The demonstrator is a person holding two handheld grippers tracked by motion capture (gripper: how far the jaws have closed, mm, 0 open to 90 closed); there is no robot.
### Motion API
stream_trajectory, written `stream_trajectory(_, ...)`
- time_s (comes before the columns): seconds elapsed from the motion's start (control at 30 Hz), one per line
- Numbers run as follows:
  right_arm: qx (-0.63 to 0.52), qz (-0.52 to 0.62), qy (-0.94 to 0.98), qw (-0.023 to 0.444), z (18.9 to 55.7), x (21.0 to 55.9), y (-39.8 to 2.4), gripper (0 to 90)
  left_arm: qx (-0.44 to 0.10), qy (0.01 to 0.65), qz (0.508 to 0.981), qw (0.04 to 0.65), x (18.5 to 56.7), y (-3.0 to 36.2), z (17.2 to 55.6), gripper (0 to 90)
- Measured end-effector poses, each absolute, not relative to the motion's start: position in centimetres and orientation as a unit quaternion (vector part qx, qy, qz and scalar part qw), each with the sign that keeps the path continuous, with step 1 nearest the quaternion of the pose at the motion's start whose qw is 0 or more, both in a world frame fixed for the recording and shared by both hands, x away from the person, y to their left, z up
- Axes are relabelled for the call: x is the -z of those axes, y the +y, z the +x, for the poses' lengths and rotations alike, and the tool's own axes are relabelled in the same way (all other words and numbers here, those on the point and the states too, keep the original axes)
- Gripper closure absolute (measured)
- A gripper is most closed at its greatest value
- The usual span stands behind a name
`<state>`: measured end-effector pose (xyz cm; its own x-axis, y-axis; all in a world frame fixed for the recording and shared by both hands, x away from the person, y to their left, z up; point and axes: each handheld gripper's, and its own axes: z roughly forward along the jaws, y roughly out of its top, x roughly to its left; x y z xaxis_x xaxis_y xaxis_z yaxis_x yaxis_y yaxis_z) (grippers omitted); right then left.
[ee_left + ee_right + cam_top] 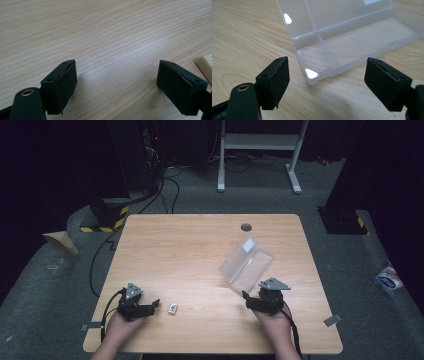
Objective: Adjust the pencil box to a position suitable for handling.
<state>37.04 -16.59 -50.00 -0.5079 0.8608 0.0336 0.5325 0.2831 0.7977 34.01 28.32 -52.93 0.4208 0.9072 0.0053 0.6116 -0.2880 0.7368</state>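
our right gripper [325, 82] has its jaws apart, the clear plastic box [352, 42] lying open just ahead of them. our left gripper [116, 87] gapes too, the small cream block [172, 309] just beside it.

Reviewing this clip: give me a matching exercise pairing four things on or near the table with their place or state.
Things:
1. clear box
2. small white block
3. grey cap
4. left hand-held gripper

Place or state:
A. set in the tabletop near the far edge
B. lid open, lying just ahead of the right hand-held gripper
C. jaws open over bare wood
D. lying on the table just right of the left hand-held gripper

Pairs: 1-B, 2-D, 3-A, 4-C
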Motion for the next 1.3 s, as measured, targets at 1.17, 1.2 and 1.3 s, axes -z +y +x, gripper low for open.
stream_trajectory(1.17, -0.377, 0.414, 0.806, 0.191, 38.2, 51.3, -12.5, 69.0, -0.217, 0.49, 0.773, 0.338, 52.9, 28.4, 34.1, 16.7)
stream_trajectory(1.2, -0.376, 0.415, 0.806, 0.193, 38.2, 51.3, -12.4, 70.8, -0.218, 0.49, 0.773, 0.338, 52.9, 28.3, 34.1, 16.7)
stream_trajectory(1.3, -0.377, 0.414, 0.805, 0.193, 38.2, 51.4, -12.3, 74.6, -0.218, 0.49, 0.773, 0.338, 52.9, 28.3, 34.1, 16.7)
